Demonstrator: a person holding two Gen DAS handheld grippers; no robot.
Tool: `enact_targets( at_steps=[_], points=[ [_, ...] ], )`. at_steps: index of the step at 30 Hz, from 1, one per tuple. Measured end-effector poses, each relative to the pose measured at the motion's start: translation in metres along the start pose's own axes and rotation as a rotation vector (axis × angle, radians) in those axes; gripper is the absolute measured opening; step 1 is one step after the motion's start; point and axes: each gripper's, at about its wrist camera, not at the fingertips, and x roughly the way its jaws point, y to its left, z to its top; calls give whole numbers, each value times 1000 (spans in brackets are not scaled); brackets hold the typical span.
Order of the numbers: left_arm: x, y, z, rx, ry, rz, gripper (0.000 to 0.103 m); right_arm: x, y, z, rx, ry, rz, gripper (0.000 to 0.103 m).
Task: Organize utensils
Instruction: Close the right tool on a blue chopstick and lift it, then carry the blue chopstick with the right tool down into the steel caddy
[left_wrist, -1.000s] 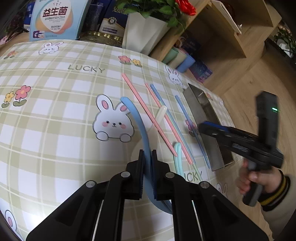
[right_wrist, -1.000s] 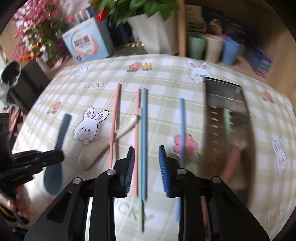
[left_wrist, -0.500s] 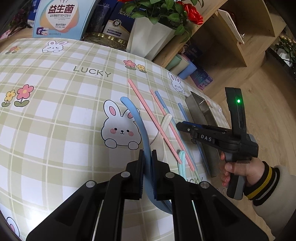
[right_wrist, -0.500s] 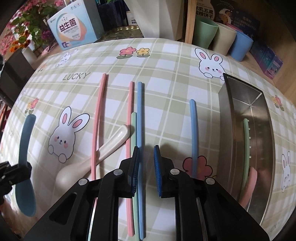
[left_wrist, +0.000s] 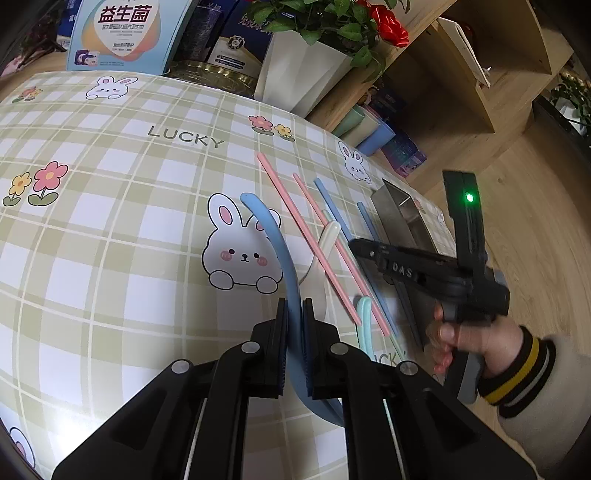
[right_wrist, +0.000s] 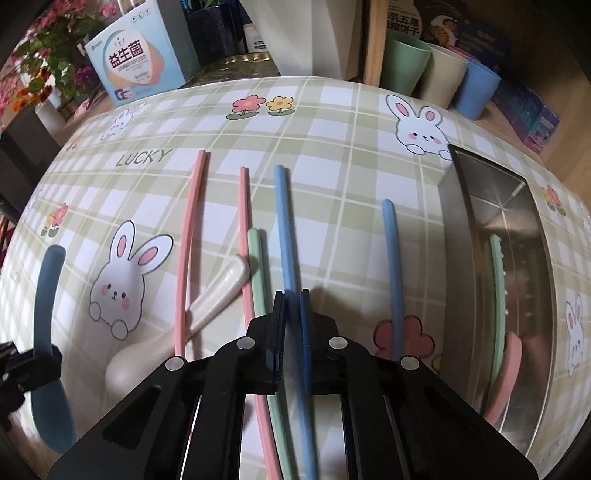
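Utensils lie spread over the checked surface (right_wrist: 332, 122), and each gripper has one. Nearest in the left wrist view, the left gripper (left_wrist: 293, 321) is closed tight on the handle of a blue spoon (left_wrist: 275, 251), whose bowl hangs below the fingers. In the right wrist view the right gripper (right_wrist: 293, 306) has its jaws nearly together around a long blue chopstick (right_wrist: 286, 221); the stick is blurred between the pads, so I cannot tell how firmly it is pinched.

Risks, as I judge them: a thin, smooth stick held near one end could pivot or slip out on lifting. It lies just beside a green chopstick (right_wrist: 255, 258) and a pink chopstick (right_wrist: 243, 206), so a fingertip could drag a neighbour along. The cream spoon (right_wrist: 207, 306) lies under another pink chopstick (right_wrist: 190, 221) and would be disturbed if that stick is knocked. A second blue chopstick (right_wrist: 391, 266) lies apart, near the steel tray (right_wrist: 476, 236), which already holds a green piece and a pink one; a long stick brought in tilted could catch the tray's rim.

Readable writing: "DAS" on the right gripper's body in the left wrist view, "LUCKY" (right_wrist: 138, 158) printed on the cloth, and "益生菌" on the box (right_wrist: 136, 62) at the far edge.
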Motion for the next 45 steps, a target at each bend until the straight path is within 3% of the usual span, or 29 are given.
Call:
enact_targets(
  at_steps=[9,14,32,45],
  points=[
    [6,-1,-2,2,18,-7,7,-18,-11,-38,122,-31,24,6],
    [11,-2,-4,5,30,-9,7,-23,-13,-49,125,-38,31,6],
    [3,-23,1,44,20,14,7,-27,-23,-55,122,-19,119,6],
    [-8,-48,4,80,-11,9,7,-65,-30,-54,134,-123,179,6]
  ],
)
